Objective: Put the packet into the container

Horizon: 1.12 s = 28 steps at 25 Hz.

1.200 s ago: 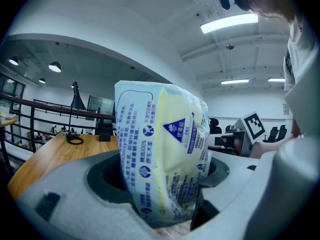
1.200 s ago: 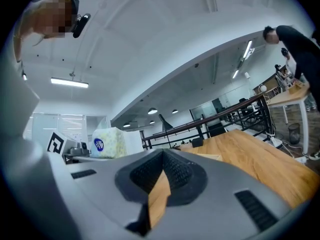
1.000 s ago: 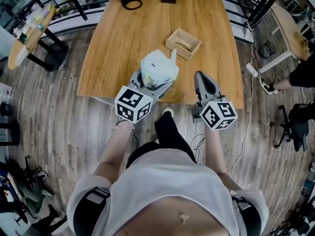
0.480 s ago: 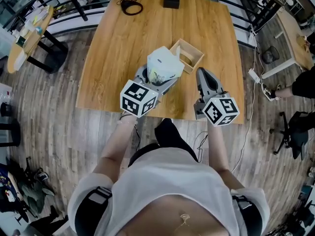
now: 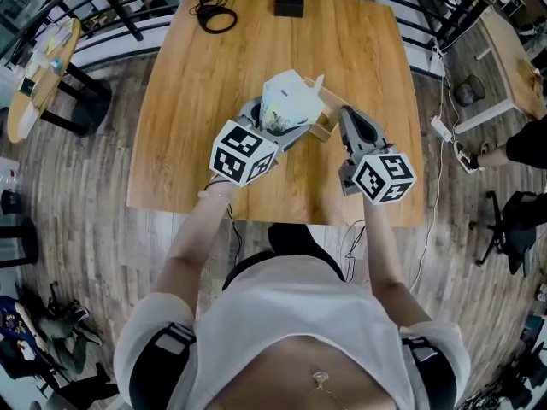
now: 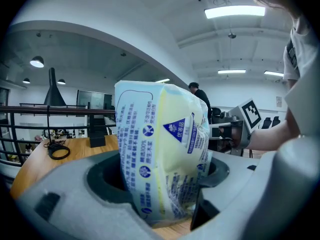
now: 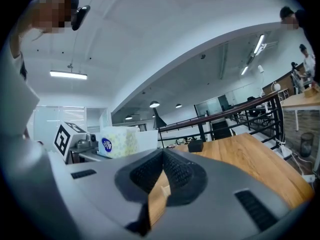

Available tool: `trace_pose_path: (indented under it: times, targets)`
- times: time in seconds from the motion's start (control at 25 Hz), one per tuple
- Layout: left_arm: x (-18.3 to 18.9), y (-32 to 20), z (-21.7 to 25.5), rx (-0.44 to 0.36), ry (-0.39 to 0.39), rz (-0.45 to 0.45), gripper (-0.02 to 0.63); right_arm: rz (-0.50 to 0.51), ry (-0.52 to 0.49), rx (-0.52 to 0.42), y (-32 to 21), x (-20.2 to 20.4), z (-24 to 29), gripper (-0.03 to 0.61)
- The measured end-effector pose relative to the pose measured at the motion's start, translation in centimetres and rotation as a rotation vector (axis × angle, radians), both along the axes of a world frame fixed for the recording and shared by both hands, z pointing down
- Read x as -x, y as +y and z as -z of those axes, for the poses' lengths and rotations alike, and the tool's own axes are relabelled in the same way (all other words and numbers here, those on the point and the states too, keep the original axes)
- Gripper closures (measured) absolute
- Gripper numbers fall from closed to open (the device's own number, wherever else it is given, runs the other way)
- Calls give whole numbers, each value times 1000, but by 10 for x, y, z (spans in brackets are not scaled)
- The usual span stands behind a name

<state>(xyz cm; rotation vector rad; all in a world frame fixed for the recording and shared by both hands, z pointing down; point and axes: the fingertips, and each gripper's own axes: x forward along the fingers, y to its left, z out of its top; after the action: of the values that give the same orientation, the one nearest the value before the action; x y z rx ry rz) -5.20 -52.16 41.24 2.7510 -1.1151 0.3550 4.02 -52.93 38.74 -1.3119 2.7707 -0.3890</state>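
A white and pale-yellow packet (image 5: pixel 289 101) with blue print stands upright between the jaws of my left gripper (image 5: pixel 275 125), which is shut on it, above the wooden table (image 5: pixel 197 109). In the left gripper view the packet (image 6: pixel 165 149) fills the gap between both jaws. The small wooden container (image 5: pixel 331 120) lies just right of the packet and is partly hidden by it. My right gripper (image 5: pixel 349 125) hovers beside the container, shut, with nothing in it. From the right gripper view, the packet (image 7: pixel 120 141) shows at the left.
A black cable coil (image 5: pixel 214 14) and a black box (image 5: pixel 289 2) lie at the table's far edge. Black railings run behind. A round side table (image 5: pixel 38 75) stands at left, another desk (image 5: pixel 513 49) and a person (image 5: pixel 526 143) at right.
Both grippers have moved forward over the table. The packet has travelled with the left gripper toward the container and now covers part of it.
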Motion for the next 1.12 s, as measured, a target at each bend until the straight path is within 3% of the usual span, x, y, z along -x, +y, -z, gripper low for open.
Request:
trace_pose_path:
  times: [0.4,0.68,0.84,1.12]
  targets:
    - [-13,-62,-27,29,-111,-111,258,30,62,31,-60,-8,-21,566]
    - [-27,-101,-42,47,-184,-198,258,35,25,67,-91,-16,-30,566]
    - [-41,-112,-52,39,-250,-297,258,13,6,87,-105,-27,-34,566]
    - [-56,-111,-85,60,-441,-524,258,-1,-14,113,-117,-34,-43,566]
